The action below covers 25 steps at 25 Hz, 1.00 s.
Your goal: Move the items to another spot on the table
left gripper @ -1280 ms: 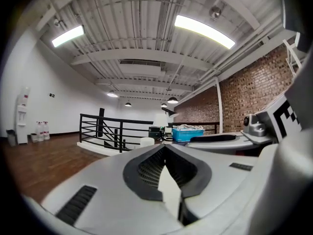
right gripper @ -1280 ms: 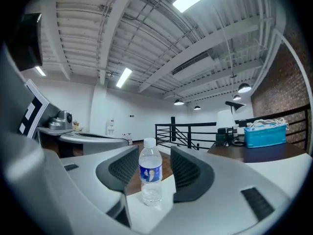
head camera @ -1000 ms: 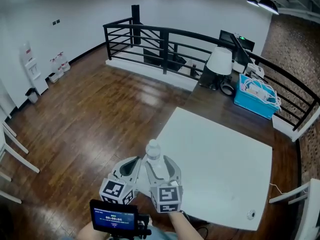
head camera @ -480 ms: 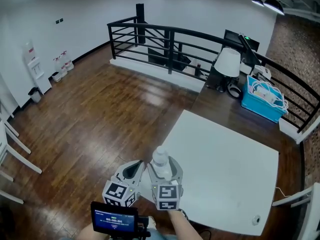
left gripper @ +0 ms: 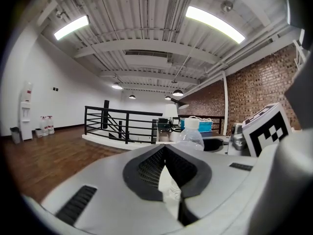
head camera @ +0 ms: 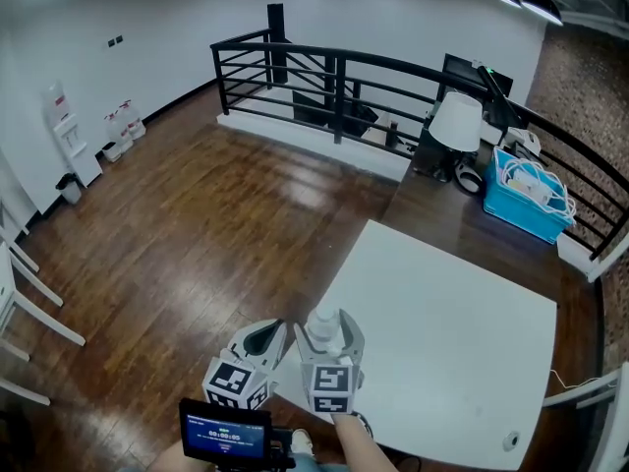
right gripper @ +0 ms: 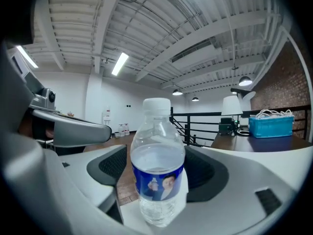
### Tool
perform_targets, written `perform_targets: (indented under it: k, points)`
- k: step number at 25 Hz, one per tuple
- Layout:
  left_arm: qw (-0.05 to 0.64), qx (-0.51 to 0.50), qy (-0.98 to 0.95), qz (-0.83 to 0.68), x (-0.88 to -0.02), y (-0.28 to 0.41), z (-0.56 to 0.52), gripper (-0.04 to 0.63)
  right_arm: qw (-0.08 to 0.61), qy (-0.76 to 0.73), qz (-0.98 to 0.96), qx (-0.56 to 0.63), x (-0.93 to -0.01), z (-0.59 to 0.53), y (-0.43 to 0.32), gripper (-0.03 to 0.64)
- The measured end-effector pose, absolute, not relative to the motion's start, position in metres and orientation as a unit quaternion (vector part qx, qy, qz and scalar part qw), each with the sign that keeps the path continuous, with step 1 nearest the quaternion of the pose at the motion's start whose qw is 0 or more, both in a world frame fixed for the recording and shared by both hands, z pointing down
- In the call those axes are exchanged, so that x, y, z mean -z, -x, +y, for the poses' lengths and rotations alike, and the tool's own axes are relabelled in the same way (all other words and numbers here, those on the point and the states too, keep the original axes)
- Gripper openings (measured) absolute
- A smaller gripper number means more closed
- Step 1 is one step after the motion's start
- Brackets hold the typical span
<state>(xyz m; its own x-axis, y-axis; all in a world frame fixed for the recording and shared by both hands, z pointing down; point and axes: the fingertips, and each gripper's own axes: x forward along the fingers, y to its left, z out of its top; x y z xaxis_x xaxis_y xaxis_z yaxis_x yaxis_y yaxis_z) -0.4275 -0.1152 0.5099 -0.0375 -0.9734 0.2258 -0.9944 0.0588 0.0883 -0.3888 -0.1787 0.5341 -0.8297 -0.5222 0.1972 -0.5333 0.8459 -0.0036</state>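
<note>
1. Right claw (head camera: 327, 330): jaws just opened wide, flanking but not pressing the water bottle (right gripper: 157, 173).
2. Bottle: upright at the table (head camera: 452, 332) corner.
3. Left claw (left gripper: 165, 151): closed, empty.
4. Risk: toppling off the edge if snagged during withdrawal.

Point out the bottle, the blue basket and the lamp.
bottle (right gripper: 157, 163): right gripper view, middle of its body.
basket (head camera: 528, 214): head view, its blue front wall.
lamp (head camera: 460, 123): head view, its white shade.
</note>
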Motion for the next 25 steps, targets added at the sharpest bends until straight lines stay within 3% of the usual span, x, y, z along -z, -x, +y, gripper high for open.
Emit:
perform_targets:
  k: [5, 8, 25]
  points:
    - [0.118, -0.05, -0.681, -0.721, -0.514, 0.439, -0.113, 0.011, 0.103, -0.272, -0.956, -0.026, -0.54, -0.183, 0.399, 0.364]
    - [0.118, -0.051, -0.682, -0.72, -0.515, 0.441, -0.111, 0.011, 0.104, -0.268, -0.958, -0.022, -0.54, -0.184, 0.401, 0.298]
    - [0.103, -0.039, -0.685, -0.72, -0.498, 0.43, -0.099, 0.011, 0.111, -0.25, -0.962, -0.009, -0.522, -0.163, 0.396, 0.29]
